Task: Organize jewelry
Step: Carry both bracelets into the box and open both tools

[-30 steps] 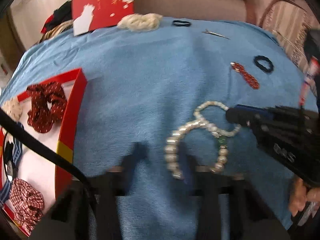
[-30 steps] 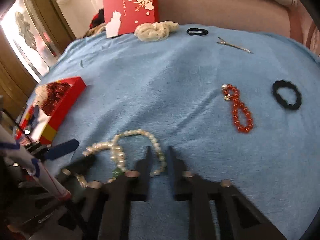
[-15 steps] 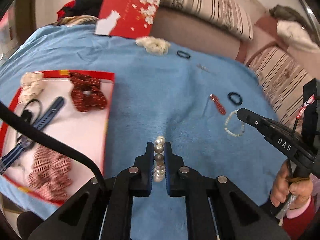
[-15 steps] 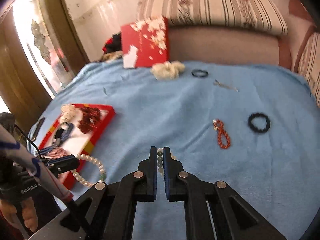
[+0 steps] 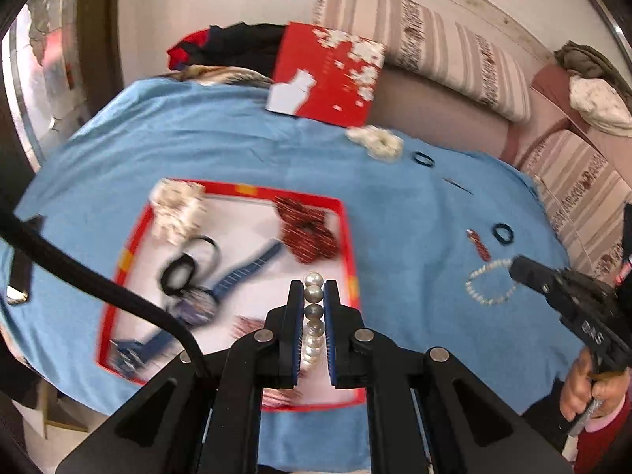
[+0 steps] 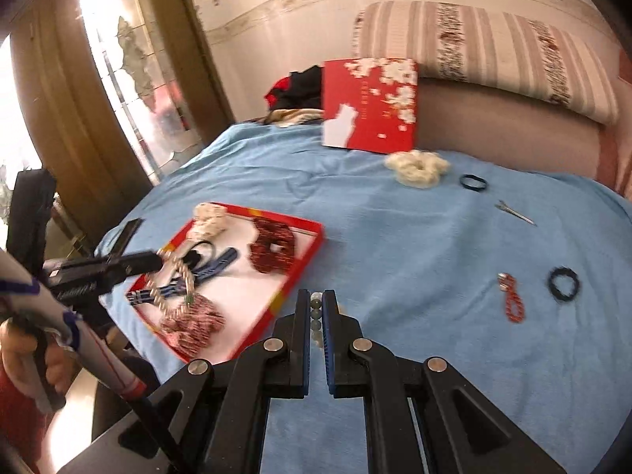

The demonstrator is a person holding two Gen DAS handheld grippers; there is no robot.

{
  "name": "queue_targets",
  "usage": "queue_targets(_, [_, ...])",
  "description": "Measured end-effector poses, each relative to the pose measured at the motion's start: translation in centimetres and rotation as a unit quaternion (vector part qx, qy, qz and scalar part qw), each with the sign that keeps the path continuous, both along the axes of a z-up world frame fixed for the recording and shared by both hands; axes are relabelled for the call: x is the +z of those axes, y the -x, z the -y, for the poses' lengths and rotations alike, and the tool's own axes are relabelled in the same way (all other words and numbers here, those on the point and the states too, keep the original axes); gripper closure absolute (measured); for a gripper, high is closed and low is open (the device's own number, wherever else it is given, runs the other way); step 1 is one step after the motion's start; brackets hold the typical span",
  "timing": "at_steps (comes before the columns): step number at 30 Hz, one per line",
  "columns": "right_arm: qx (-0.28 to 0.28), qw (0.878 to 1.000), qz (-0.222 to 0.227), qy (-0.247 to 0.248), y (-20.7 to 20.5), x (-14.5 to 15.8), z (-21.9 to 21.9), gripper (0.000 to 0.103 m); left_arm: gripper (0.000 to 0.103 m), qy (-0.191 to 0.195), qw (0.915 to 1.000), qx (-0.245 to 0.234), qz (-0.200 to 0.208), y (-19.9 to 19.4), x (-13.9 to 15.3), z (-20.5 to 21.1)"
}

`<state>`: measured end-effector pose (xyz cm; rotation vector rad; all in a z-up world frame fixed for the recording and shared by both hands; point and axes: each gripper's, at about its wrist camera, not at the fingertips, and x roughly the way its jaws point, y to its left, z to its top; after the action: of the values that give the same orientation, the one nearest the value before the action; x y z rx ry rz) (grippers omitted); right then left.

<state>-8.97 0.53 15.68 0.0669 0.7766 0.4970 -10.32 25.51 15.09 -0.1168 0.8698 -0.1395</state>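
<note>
My left gripper (image 5: 314, 290) is shut on a large-pearl bracelet (image 5: 313, 318) and holds it above the red-rimmed tray (image 5: 347, 245). From the right wrist view that bracelet (image 6: 175, 276) hangs from the left gripper (image 6: 152, 262) over the tray (image 6: 292, 280). My right gripper (image 6: 315, 302) is shut on a small-pearl bracelet (image 6: 315, 316), which hangs above the blue cloth (image 6: 395, 237); it also shows in the left wrist view (image 5: 488, 282). A red bead bracelet (image 6: 512, 302) lies on the cloth to the right.
The tray holds a red scrunchie (image 5: 308, 229), a cream scrunchie (image 5: 175, 211), a blue watch strap (image 5: 245, 270) and black hair ties (image 5: 181, 272). On the cloth lie black hair ties (image 6: 564, 283), a cream scrunchie (image 6: 418, 166), a hair clip (image 6: 515, 212) and a red box lid (image 6: 369, 104).
Both grippers closed on the pearl bracelets and lifted them off the cloth. The left one has carried its bracelet left, over the tray.
</note>
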Motion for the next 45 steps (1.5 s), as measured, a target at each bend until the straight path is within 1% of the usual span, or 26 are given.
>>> queue_targets(2, [0.014,1.000,-0.003,-0.006,-0.3,0.2,-1.5,0.097,0.094,-0.009,0.9999,0.007,0.001,-1.3,0.3,-1.5])
queue_targets(5, [0.035,0.999,-0.009,-0.011,-1.0,0.2,-4.1,0.097,0.094,-0.005,0.9999,0.010,-0.006,-3.4,0.3,-3.1])
queue_targets(8, [0.054,0.998,-0.014,-0.007,-1.6,-0.2,-6.5,0.097,0.094,-0.005,0.9999,0.004,-0.015,-5.4,-0.2,-3.7])
queue_targets(10, [0.064,0.998,-0.023,-0.003,-1.9,-0.8,-8.1,0.097,0.094,-0.013,0.9997,0.001,-0.020,-6.8,-0.7,-3.8])
queue_targets(15, [0.091,0.994,-0.062,-0.018,-3.4,-2.5,-11.7,0.097,0.094,-0.028,0.9988,-0.008,-0.039,-10.8,-3.0,-3.9])
queue_targets(18, [0.108,0.991,-0.077,-0.036,-4.0,-3.3,-13.5,0.097,0.094,-0.038,0.9976,-0.013,-0.056,-13.0,-4.9,-4.2])
queue_targets(20, [0.111,0.989,-0.092,-0.039,-4.7,-4.5,-14.6,0.097,0.094,-0.049,0.9961,-0.013,-0.072,-14.6,-6.5,-4.6])
queue_targets(23, [0.097,0.989,-0.110,-0.011,-6.0,-7.0,-15.5,0.097,0.094,-0.054,0.9947,-0.007,-0.088,-16.2,-8.2,-5.4])
queue_targets(27, [0.082,0.988,-0.127,0.018,-7.0,-9.6,-15.4,0.097,0.094,-0.061,0.9941,-0.006,-0.089,-17.1,-9.0,-5.9])
queue_targets(29, [0.080,0.987,-0.135,0.023,-7.3,-10.3,-15.3,0.097,0.094,-0.068,0.9934,-0.010,-0.092,-17.5,-9.5,-5.9])
queue_targets(34, [0.084,0.987,-0.133,0.038,-7.7,-10.8,-15.7,0.096,0.094,-0.071,0.9919,-0.012,-0.104,-18.3,-10.7,-5.6])
queue_targets(39, [0.086,0.988,-0.117,0.057,-7.2,-10.4,-16.1,0.095,0.094,-0.083,0.9914,-0.003,-0.100,-18.2,-10.7,-5.4])
queue_targets(40, [0.087,0.988,-0.114,0.058,-7.1,-10.2,-16.0,0.089,0.093,-0.083,0.9919,0.000,-0.096,-18.1,-10.3,-5.4])
queue_targets(41, [0.086,0.988,-0.110,0.060,-6.9,-9.9,-15.9,0.078,0.093,-0.082,0.9920,0.002,-0.096,-17.9,-10.1,-5.4])
queue_targets(42, [0.083,0.989,-0.103,0.060,-6.6,-9.6,-15.7,0.071,0.089,-0.077,0.9925,0.004,-0.095,-17.7,-9.7,-5.5])
queue_targets(43, [0.079,0.991,-0.091,0.059,-6.3,-9.0,-15.3,0.062,0.083,-0.074,0.9930,0.005,-0.092,-17.5,-9.3,-5.6])
queue_targets(45, [0.074,0.993,-0.077,0.058,-5.8,-8.0,-14.7,0.060,0.079,-0.076,0.9939,0.010,-0.080,-16.7,-8.1,-5.7])
